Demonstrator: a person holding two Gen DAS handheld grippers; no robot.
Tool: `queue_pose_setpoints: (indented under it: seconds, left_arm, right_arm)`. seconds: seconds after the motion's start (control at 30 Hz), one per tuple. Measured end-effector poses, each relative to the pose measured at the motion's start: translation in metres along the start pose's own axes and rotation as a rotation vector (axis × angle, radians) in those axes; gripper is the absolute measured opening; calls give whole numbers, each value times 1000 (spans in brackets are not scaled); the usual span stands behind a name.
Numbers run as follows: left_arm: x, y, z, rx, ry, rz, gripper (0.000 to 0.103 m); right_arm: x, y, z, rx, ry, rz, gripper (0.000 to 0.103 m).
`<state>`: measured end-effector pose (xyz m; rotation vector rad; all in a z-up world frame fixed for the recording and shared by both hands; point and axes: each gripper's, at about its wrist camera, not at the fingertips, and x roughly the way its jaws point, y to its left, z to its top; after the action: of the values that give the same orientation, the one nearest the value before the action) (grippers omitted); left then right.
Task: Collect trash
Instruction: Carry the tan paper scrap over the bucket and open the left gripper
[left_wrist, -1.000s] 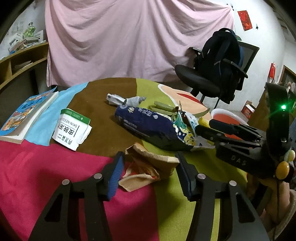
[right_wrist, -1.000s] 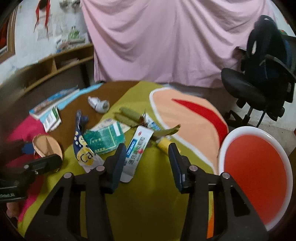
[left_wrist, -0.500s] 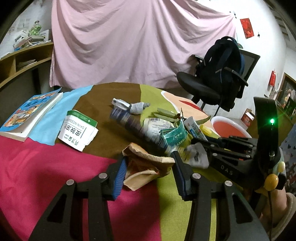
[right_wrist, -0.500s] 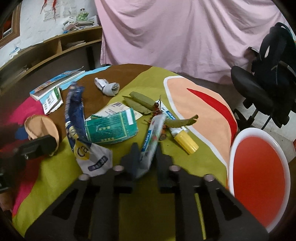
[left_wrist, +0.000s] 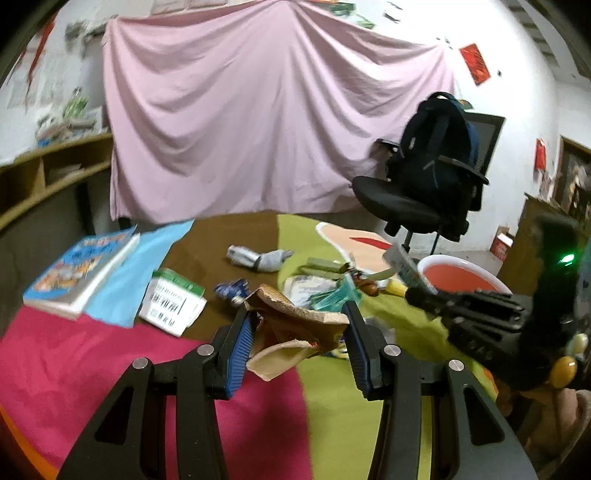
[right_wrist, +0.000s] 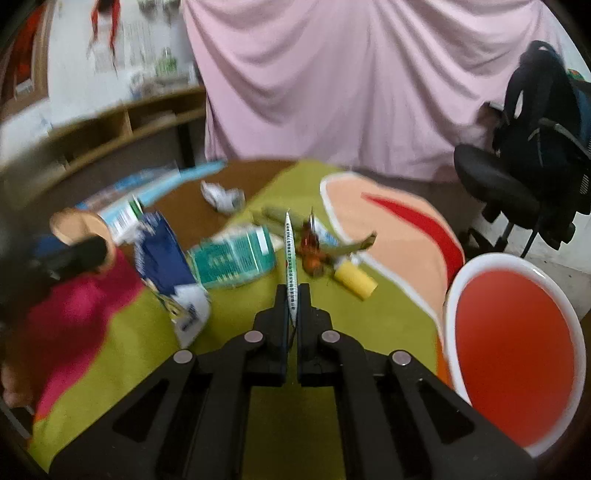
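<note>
Black plastic left gripper (left_wrist: 299, 334) with blue ribbed pads, silver screws; right gripper (right_wrist: 292, 306) all black

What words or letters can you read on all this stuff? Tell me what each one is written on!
"DAS": raised letters on the black body of the right gripper, left wrist view; the first letter is faint.
White-and-green packet: bold black print, too blurred to read.
Book: cover title too blurred to read.
Flattened box in the right gripper's jaws: seen edge-on, print unreadable.
Blue snack bag and teal packet: blurred, unreadable.
</note>
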<state>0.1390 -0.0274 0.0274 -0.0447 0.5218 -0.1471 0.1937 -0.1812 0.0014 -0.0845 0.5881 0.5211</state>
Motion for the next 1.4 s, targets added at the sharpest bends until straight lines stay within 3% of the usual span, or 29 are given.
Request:
queue_pose_setpoints:
  seconds: [0.2, 0.43, 0.7, 0.9, 1.23, 1.4]
  left_arm:
    - [3, -35, 15, 78, -42, -56, 42]
    - [25, -82, 40, 93, -45, -183, 42]
    - [62, -144, 67, 129, -38, -303, 42]
    - [96, -176, 75, 130, 31, -361, 42]
    - [140, -193, 76, 71, 162, -386, 43]
    - [151, -189, 75, 25, 196, -390, 56]
  right_arm:
    - [-45, -15, -4, 55, -176, -22, 33]
    - [-87, -55, -3, 129, -318, -165, 33]
    - [-111, -108, -16, 256, -343, -292, 34]
    - [-119, -142, -29, 359, -331, -346, 34]
    - [-118, -170, -42, 451, -275, -376, 35]
    - [-113, -176, -45, 480, -250, -380, 35]
